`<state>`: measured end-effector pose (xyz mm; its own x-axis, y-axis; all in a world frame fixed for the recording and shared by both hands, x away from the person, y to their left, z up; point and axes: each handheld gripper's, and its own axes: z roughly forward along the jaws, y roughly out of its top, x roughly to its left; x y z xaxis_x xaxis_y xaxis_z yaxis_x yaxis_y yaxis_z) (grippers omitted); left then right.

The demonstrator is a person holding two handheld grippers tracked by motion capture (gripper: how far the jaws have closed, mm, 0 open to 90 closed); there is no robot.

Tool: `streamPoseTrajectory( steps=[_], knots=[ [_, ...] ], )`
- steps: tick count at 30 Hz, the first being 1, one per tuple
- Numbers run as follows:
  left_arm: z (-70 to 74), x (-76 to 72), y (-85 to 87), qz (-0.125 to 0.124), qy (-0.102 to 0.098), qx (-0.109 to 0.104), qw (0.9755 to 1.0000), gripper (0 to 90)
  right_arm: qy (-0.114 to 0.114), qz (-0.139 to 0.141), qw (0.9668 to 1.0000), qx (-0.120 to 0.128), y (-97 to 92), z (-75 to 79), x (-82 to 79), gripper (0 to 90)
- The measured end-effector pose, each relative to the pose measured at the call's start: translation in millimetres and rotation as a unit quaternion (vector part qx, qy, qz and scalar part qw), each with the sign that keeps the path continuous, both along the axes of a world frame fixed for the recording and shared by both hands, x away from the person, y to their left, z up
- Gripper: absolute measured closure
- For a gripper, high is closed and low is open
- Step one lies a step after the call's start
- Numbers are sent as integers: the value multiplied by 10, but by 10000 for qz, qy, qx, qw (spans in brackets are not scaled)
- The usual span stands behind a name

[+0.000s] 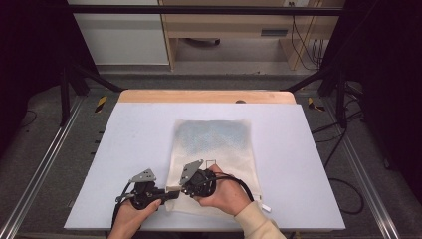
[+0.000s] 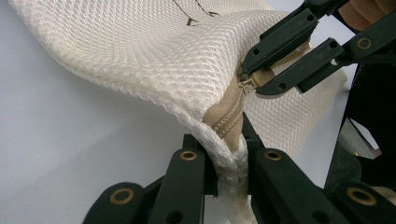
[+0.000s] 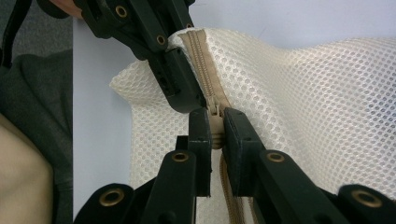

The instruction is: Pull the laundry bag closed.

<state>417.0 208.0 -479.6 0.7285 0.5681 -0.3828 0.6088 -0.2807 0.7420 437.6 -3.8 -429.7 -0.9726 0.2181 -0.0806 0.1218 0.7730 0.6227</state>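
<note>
zipper pull (image 3: 215,127) between right tongs (image 3: 214,135), closed

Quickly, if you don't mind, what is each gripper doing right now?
Left gripper: closed on the corner of the mesh laundry bag.
Right gripper: closed on the zipper pull.

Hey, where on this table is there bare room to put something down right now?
Free: the wide strip of table left of the mesh bag, the strip to its right up to the table's edge, and the band between the bag's far edge and the wooden edge. Crowded: the near edge, where the left gripper and right gripper clamp the bag's corner and zipper.
</note>
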Motion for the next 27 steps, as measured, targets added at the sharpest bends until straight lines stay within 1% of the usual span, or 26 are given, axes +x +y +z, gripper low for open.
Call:
streamPoseTrajectory(
  steps=[7,10,16,19,20,27],
  knots=[
    [10,-7,-10,-16,-25,-2,10000,842,-7,-35,10000,33,-19,7,-9,821],
    [1,-13,-34,-25,-32,69,10000,842,-34,-48,10000,-18,-20,0,-21,821],
    [-4,-27,-69,-62,-81,148,9998,841,48,-94,9999,34,-50,-13,-20,821],
    [-6,-31,-79,-83,-83,154,9998,841,48,-96,9999,2,-62,-10,-23,821],
    [-5,-37,-87,-74,-99,148,9998,842,63,-106,9999,49,-71,-13,-26,821],
    [5,-43,-95,-76,-130,117,9998,841,70,-124,9999,47,-111,11,-33,821]
  ],
)
